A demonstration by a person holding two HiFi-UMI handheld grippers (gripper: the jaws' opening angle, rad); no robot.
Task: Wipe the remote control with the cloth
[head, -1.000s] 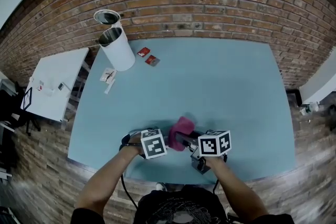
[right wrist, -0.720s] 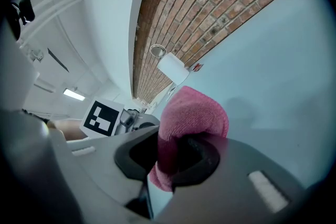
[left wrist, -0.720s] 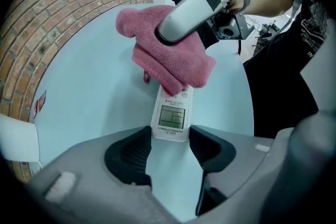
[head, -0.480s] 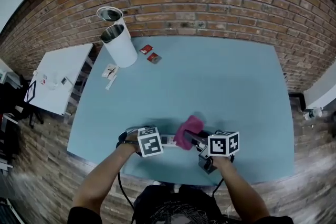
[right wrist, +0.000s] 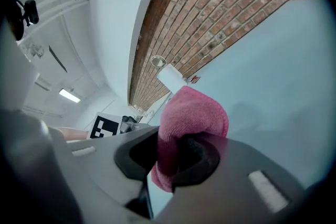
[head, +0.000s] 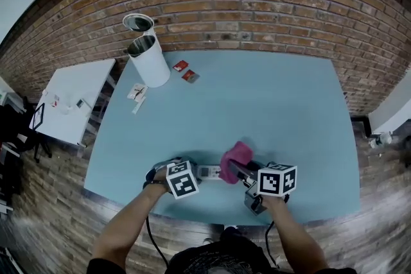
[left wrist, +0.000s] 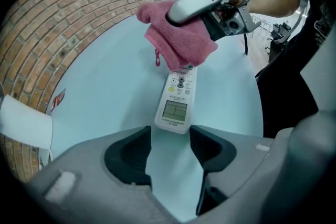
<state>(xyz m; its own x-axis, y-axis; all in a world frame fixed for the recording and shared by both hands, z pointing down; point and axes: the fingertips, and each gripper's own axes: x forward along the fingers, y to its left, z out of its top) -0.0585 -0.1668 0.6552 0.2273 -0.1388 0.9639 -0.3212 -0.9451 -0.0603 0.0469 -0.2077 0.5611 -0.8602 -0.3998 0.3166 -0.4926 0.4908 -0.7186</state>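
Observation:
A white remote control [head: 209, 171] lies on the blue table [head: 289, 112] near its front edge, display end toward my left gripper [head: 194, 172]. In the left gripper view the remote control [left wrist: 178, 99] has its near end between the tips of my left gripper [left wrist: 170, 134], which is shut on it. A pink cloth [left wrist: 176, 39] covers the remote's far end. My right gripper [head: 235, 167] is shut on that pink cloth [head: 237, 152]. In the right gripper view the pink cloth [right wrist: 194, 113] bulges out of the right gripper [right wrist: 173, 155].
A white cylindrical bin [head: 149, 62] and a round metal can [head: 138, 22] stand at the table's back left. Beside them lie two red packets [head: 185, 70] and some paper scraps [head: 135, 94]. A white side table [head: 70, 102] stands to the left, a brick wall behind.
My right gripper has drawn the cloth to the right, away from the left gripper, so more of the remote shows. The left gripper has stayed on the remote's end.

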